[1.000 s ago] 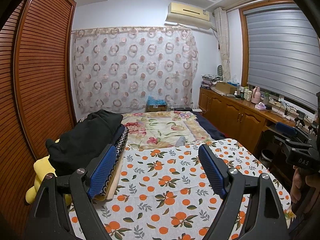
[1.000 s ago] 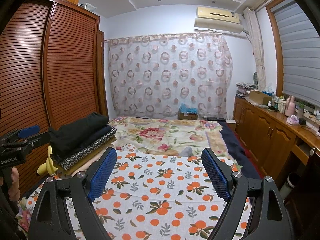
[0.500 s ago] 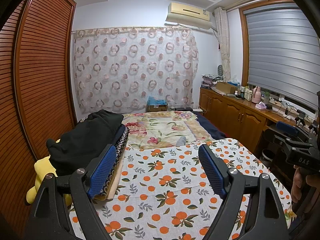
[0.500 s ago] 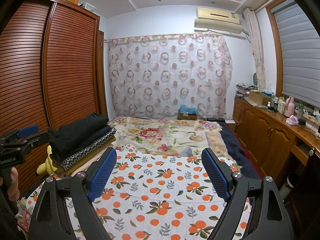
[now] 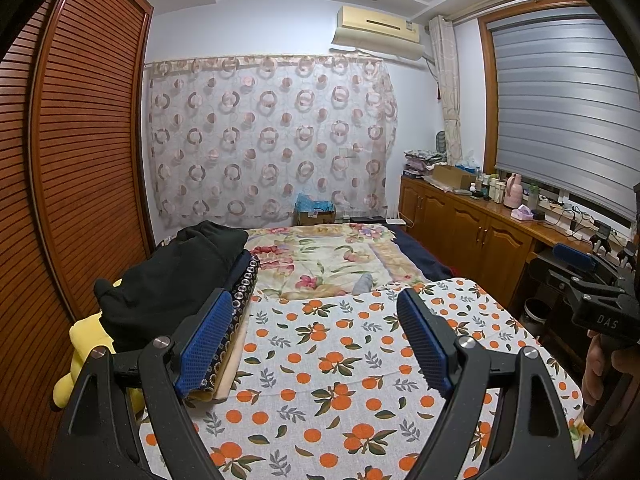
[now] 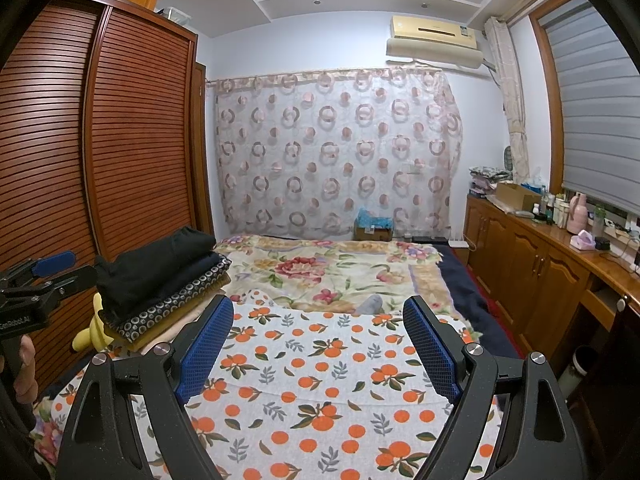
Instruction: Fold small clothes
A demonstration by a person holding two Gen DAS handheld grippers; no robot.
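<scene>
- The left gripper point(image 5: 316, 344) drifted very slightly; the clothes stack point(image 5: 176, 280) sat a touch higher in its view.
- The right gripper's point(image 6: 318, 346) view barely shifted.

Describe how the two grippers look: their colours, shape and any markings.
Both the left gripper and the right gripper have matte black angular frames with silver screws and blue textured pads on the jaws. White lettering "DAS" marks one side; bare skin of a hand shows at the handle.
</scene>
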